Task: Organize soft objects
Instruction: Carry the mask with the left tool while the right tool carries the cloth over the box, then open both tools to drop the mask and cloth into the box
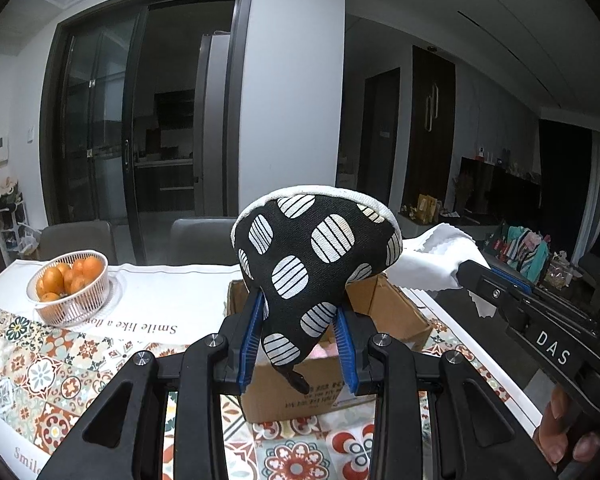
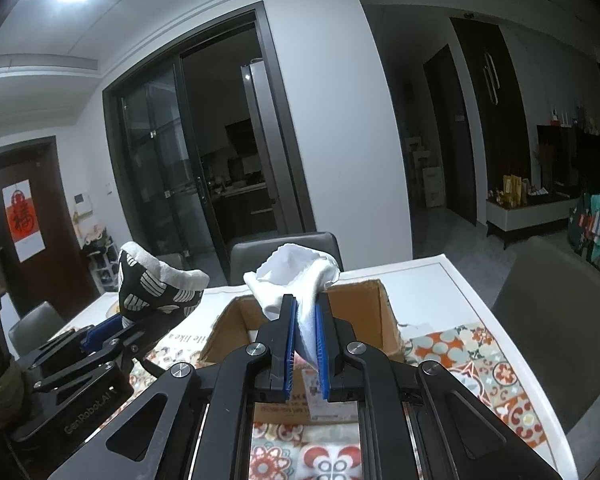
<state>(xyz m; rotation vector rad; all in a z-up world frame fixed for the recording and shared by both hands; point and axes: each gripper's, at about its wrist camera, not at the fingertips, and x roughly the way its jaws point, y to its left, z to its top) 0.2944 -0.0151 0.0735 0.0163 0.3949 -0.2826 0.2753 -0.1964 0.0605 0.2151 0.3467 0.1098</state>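
Left wrist | patterned tablecloth [image 1: 60, 368], dim room | left claw [image 1: 300, 336] pinches oven mitt [image 1: 316, 256] | right claw [image 2: 306, 332] pinches white cloth [image 2: 296, 276]

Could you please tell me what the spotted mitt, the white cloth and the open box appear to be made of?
Spotted mitt: woven, printed fabric with a visible weave and a pale, seemingly padded lining; likely cotton.
White cloth: thin, soft, matte textile with a zigzag-cut edge, possibly microfibre.
Open box: brown cardboard, matte, with creased flaps.
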